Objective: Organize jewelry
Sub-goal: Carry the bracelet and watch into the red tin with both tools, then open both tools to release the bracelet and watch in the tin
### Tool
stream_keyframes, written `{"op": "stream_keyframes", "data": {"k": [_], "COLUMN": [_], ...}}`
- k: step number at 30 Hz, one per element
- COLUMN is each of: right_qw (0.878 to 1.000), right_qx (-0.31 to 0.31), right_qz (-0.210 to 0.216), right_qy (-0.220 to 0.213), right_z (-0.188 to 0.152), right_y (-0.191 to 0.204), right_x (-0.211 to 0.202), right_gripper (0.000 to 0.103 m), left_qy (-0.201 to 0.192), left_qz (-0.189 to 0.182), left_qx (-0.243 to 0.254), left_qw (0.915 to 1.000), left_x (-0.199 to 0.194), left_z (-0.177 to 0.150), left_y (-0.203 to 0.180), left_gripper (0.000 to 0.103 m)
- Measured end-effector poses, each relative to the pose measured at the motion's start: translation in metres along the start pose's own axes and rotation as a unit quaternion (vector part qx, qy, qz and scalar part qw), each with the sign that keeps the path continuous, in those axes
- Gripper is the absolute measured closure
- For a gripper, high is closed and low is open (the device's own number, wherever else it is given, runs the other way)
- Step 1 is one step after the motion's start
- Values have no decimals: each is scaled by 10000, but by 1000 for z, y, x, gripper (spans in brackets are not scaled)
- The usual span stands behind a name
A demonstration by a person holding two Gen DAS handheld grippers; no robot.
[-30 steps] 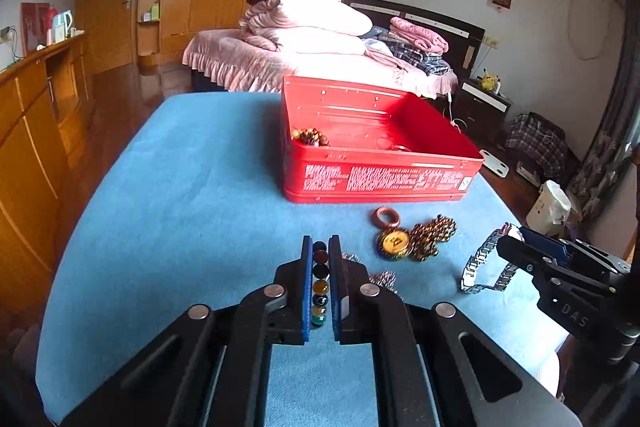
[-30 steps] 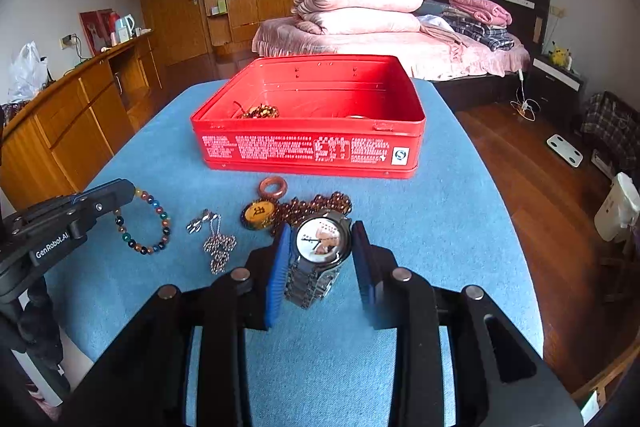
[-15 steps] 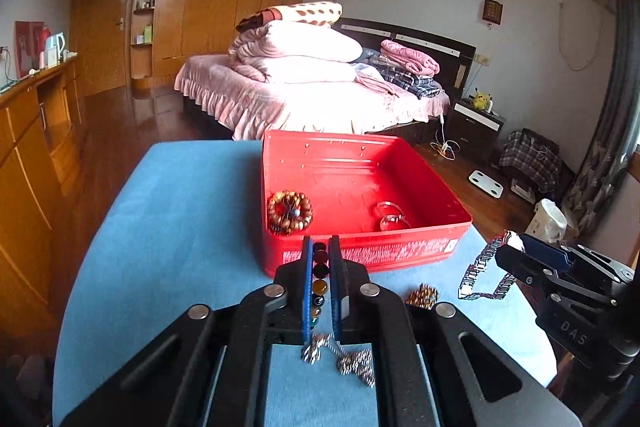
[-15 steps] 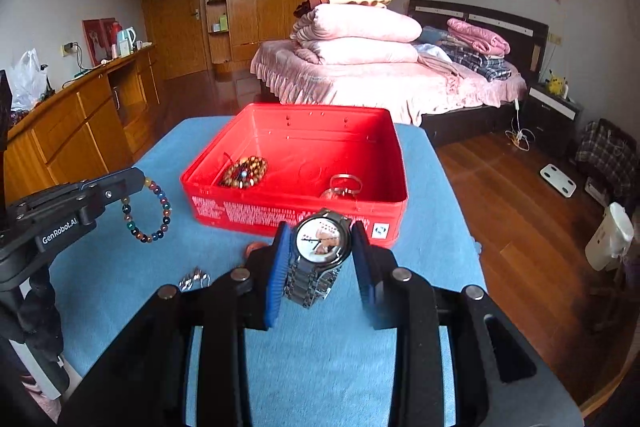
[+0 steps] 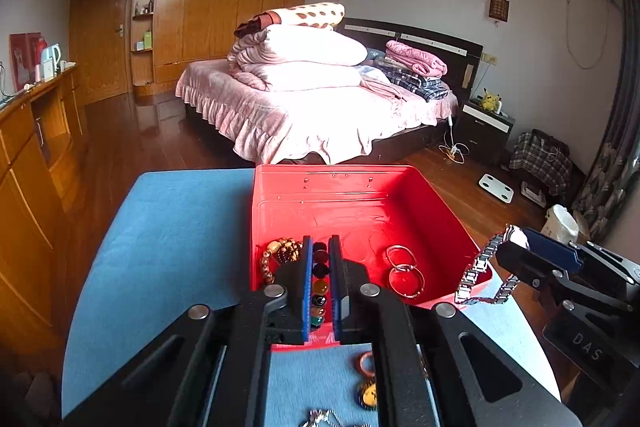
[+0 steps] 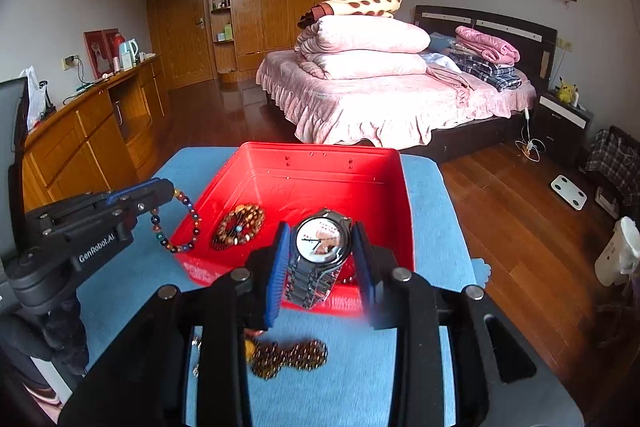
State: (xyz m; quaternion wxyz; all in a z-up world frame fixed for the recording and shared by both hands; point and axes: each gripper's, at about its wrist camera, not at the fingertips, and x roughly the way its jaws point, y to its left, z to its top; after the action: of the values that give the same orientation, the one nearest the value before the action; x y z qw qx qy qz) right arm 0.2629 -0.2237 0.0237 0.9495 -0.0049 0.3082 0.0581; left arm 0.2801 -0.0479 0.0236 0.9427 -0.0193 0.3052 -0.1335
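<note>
Left wrist view: the left gripper [image 5: 320, 283] is clamped on a multicoloured bead bracelet [image 5: 319, 291], held at the near left rim of the open red tin [image 5: 360, 195]. Inside the tin lie a brown bead bracelet [image 5: 280, 255] at the near left and two thin bangles [image 5: 404, 271] to its right. Right wrist view: the right gripper [image 6: 322, 267] is clamped on a wristwatch [image 6: 322, 241] by its case, band hanging down, raised at the tin's near rim. The tin rests on a blue cloth [image 6: 352, 387]. On the cloth, near side of the tin, lie a brown bead string with a pendant [image 6: 288, 355], a small ring [image 5: 366, 361] and a silver chain [image 5: 320, 419].
</note>
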Motion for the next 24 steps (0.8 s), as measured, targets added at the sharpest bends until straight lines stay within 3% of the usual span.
{"op": "stream_keyframes", "data": {"k": [13, 24], "right_qw": [9992, 9949], "right_qx": [165, 239], "right_qz": [-20, -34], "right_qy": [373, 975], "right_z": [32, 27], "right_y": [-19, -25], "right_x": [81, 147], "right_gripper": [73, 73], "left_qy": [403, 1054], "left_qz": [79, 123], "left_qx": [-50, -84], "left_qw": [9991, 9943], "left_x": [81, 146], "left_z": [30, 21], "left_y": [-1, 6], "left_gripper": [95, 95]}}
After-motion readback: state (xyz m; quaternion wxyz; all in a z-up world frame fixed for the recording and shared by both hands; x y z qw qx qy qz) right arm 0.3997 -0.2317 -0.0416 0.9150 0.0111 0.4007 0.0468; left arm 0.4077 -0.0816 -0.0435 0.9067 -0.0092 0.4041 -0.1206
